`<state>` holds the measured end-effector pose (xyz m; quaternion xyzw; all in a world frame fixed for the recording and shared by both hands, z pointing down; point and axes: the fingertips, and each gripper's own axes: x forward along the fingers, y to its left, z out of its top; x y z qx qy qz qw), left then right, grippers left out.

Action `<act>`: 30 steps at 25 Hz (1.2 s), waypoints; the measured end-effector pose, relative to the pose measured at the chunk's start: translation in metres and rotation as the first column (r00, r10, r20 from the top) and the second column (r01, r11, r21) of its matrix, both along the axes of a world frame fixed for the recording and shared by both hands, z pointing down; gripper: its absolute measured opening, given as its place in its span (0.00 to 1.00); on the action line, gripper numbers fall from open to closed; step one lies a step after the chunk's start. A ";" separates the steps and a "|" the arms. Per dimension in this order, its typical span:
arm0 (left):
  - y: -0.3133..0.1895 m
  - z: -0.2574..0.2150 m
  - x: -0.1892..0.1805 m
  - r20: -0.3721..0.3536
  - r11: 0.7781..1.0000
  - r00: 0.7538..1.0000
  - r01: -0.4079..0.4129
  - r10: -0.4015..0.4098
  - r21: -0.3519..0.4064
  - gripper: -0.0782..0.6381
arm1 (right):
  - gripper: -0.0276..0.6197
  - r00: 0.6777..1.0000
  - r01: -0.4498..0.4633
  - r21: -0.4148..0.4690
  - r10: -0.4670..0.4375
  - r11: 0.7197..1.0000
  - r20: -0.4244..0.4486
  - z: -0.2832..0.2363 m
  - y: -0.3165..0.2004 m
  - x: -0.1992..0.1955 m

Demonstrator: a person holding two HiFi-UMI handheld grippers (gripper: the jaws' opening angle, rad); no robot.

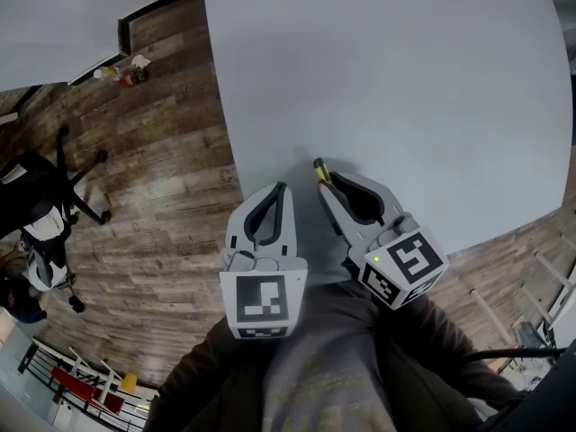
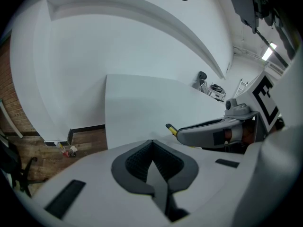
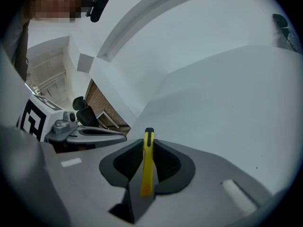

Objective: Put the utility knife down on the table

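A yellow utility knife (image 3: pixel 147 161) with a black tip stands clamped between the jaws of my right gripper (image 3: pixel 148 150). In the head view the right gripper (image 1: pixel 326 184) hovers over the near edge of the white table (image 1: pixel 405 79), and the knife's tip (image 1: pixel 319 169) pokes out past its jaws. The knife's tip (image 2: pixel 171 128) also shows in the left gripper view, beside the right gripper's grey body. My left gripper (image 1: pixel 283 189) is shut with nothing between its jaws, just left of the right one. Its closed pads (image 2: pixel 152 162) fill the low middle of its own view.
The table's left edge (image 1: pixel 225 133) runs beside a wood floor (image 1: pixel 153 196). A black office chair (image 1: pixel 40 196) stands on the floor at far left. Small items (image 1: pixel 126 72) lie by the wall base. The person's lap and sleeves fill the bottom of the head view.
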<state>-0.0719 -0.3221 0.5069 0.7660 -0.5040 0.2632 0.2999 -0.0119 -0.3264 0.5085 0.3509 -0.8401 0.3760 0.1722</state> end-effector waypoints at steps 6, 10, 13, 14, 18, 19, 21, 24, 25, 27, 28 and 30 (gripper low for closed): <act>0.002 -0.004 -0.001 0.002 1.000 1.000 0.006 -0.006 0.009 0.11 | 0.14 1.000 0.005 0.013 -0.005 1.000 -0.002 -0.004 0.001 -0.002; 0.005 -0.007 -0.002 0.000 1.000 1.000 0.009 -0.009 0.013 0.11 | 0.15 1.000 0.010 0.013 -0.009 1.000 -0.009 -0.006 0.004 -0.004; 0.005 -0.006 -0.004 0.000 1.000 1.000 0.010 -0.010 0.015 0.11 | 0.14 1.000 0.011 0.020 -0.011 1.000 -0.013 -0.006 0.004 -0.006; 0.006 -0.006 -0.006 0.001 1.000 1.000 0.011 -0.011 0.016 0.11 | 0.12 1.000 0.010 0.024 -0.010 1.000 -0.015 -0.007 0.004 -0.007; 0.008 -0.010 -0.008 0.004 1.000 1.000 0.012 -0.012 0.027 0.11 | 0.05 1.000 0.011 0.040 -0.010 0.999 -0.014 -0.012 0.007 -0.009; 0.009 -0.012 -0.007 0.003 0.999 1.000 0.011 -0.011 0.032 0.11 | 0.05 1.000 0.012 0.046 -0.011 0.999 -0.012 -0.015 0.008 -0.009; 0.010 -0.019 -0.007 0.003 0.999 1.000 0.010 -0.010 0.045 0.11 | 0.05 1.000 0.013 0.062 -0.012 0.998 -0.006 -0.023 0.009 -0.010; 0.015 -0.033 -0.007 0.004 0.997 1.000 0.009 -0.009 0.072 0.11 | 0.05 1.000 0.008 0.091 -0.009 0.996 0.006 -0.041 0.013 -0.011; 0.017 -0.039 -0.007 0.005 0.996 1.000 0.008 -0.009 0.086 0.11 | 0.05 1.000 0.005 0.105 -0.006 0.994 0.009 -0.048 0.015 -0.010; 0.020 -0.052 -0.005 0.008 0.993 1.000 0.007 -0.008 0.116 0.11 | 0.05 1.000 -0.001 0.137 -0.002 0.991 0.018 -0.063 0.019 -0.009; 0.023 -0.059 -0.004 0.010 0.992 1.000 0.006 -0.008 0.129 0.11 | 0.05 1.000 -0.003 0.151 0.000 0.989 0.022 -0.072 0.023 -0.007; 0.029 -0.074 -0.001 0.012 0.988 1.000 0.004 -0.006 0.156 0.11 | 0.05 1.000 -0.006 0.179 0.001 0.984 0.029 -0.088 0.031 -0.004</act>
